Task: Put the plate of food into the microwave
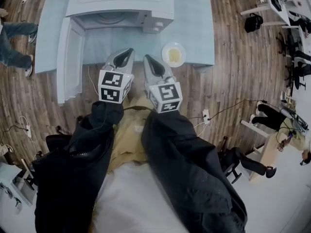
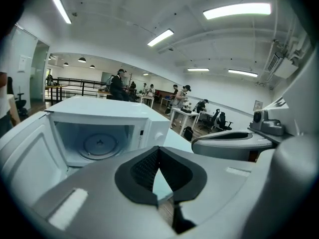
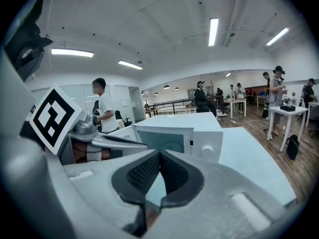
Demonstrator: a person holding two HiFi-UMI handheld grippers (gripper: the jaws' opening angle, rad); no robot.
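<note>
A white microwave (image 1: pixel 121 6) stands at the back of the light-blue table (image 1: pixel 194 18), its door (image 1: pixel 69 57) swung open to the left and the cavity with the glass turntable (image 2: pixel 101 145) empty. The plate of food (image 1: pixel 173 54), white with a yellow portion, sits near the table's front edge, right of the microwave. My left gripper (image 1: pixel 127 53) is shut and empty, at the table's front edge before the cavity. My right gripper (image 1: pixel 147 58) is shut and empty too, just left of the plate and apart from it. Neither gripper view shows the plate.
The open door juts past the table's front edge at the left. Cables and power strips (image 1: pixel 205 115) lie on the wooden floor. A person's legs (image 1: pixel 14 42) stand at the far left. White desks, chairs and a black bag (image 1: pixel 252 22) fill the right side.
</note>
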